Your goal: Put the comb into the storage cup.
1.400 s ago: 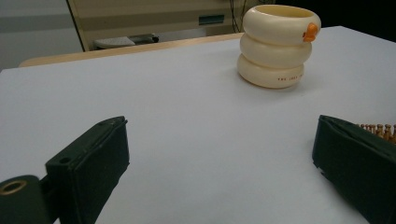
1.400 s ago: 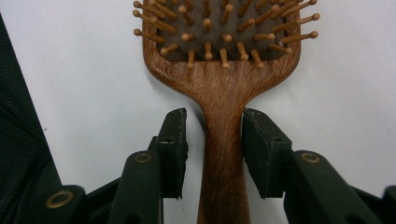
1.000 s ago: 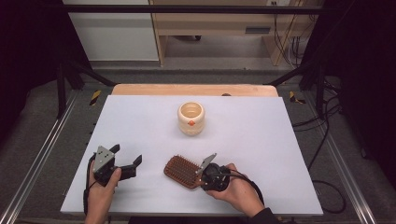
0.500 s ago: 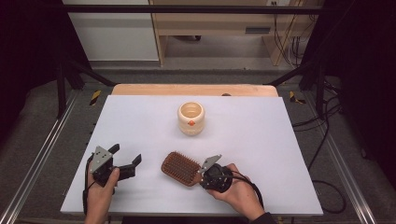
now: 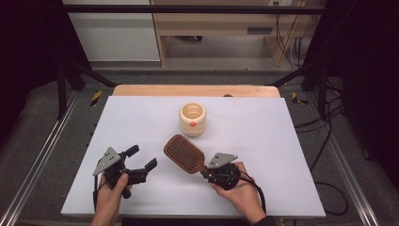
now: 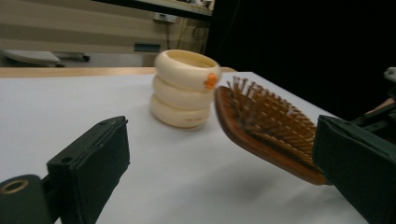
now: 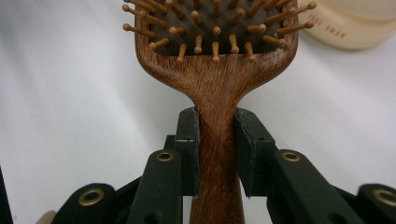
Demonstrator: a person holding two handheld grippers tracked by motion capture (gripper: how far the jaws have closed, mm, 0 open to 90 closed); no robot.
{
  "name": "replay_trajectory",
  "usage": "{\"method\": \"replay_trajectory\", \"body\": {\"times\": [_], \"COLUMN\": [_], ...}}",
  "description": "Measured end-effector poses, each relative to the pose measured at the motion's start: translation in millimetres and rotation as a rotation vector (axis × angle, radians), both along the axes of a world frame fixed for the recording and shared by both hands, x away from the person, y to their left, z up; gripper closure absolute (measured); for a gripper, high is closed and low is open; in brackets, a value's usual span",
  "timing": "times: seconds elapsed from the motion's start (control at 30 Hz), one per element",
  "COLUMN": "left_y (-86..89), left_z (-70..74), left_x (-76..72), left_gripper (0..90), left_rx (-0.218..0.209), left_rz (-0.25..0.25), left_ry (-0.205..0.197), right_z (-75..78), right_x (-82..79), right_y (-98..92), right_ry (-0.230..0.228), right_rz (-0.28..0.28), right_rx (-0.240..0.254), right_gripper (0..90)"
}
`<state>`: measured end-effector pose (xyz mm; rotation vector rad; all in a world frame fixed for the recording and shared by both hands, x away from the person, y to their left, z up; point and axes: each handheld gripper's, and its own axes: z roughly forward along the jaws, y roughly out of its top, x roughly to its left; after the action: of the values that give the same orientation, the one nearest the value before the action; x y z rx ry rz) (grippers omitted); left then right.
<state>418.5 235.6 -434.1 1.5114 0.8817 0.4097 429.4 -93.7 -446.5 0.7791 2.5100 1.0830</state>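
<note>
Wooden hairbrush [image 7: 217, 70], handle clamped between right gripper [image 7: 217, 154] fingers; left gripper [image 5: 139, 157] fingers apart, empty.

My right claw [image 5: 205, 172] sits at lower centre of the high view, the hairbrush [image 5: 184, 153] up-left of it. The cup [image 5: 192, 119] stands above the brush; my left claw [image 5: 141, 158] lies lower left on the table [image 5: 282, 141].

Hairbrush [image 5: 184, 153]: reddish-brown wood, dark pad, tan bristles. Ribbed cup [image 5: 192, 119]: cream with one orange mark. Tabletop [image 5: 282, 141]: white; gripper fingers [image 6: 91, 163]: black.
</note>
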Motion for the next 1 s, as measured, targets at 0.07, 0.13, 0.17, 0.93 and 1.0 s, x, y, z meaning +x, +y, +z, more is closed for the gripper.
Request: {"method": "replay_trajectory", "body": {"times": [0.07, 0.13, 0.17, 0.93, 1.0], "left_y": [-8.6, -15.3, -19.4, -74.6, -76.1], "left_z": [3.0, 5.3, 6.0, 29.9, 32.2], "left_x": [0.0, -0.6, -0.5, 34.7, 35.9], "left_gripper": [4.0, 3.9, 3.9, 5.7, 7.1], "left_rx": [-0.023, -0.032, -0.044, -0.259, -0.259], "left_rz": [-0.020, -0.036, -0.041, -0.135, -0.139], "left_ry": [0.009, 0.009, 0.014, 0.107, 0.108], "right_z": [1.4, 2.7, 3.1, 17.6, 18.0], "right_x": [0.4, 0.8, 0.8, -5.8, -6.5], "right_y": [-0.7, -0.3, -0.1, -4.0, -3.8], "right_ry": [-0.019, -0.040, -0.044, -0.162, -0.163], "right_rz": [-0.011, -0.015, -0.017, -0.038, -0.039], "right_rx": [0.037, 0.061, 0.066, 0.195, 0.200], "right_gripper": [72.6, 72.6, 72.6, 72.6, 72.7]}}
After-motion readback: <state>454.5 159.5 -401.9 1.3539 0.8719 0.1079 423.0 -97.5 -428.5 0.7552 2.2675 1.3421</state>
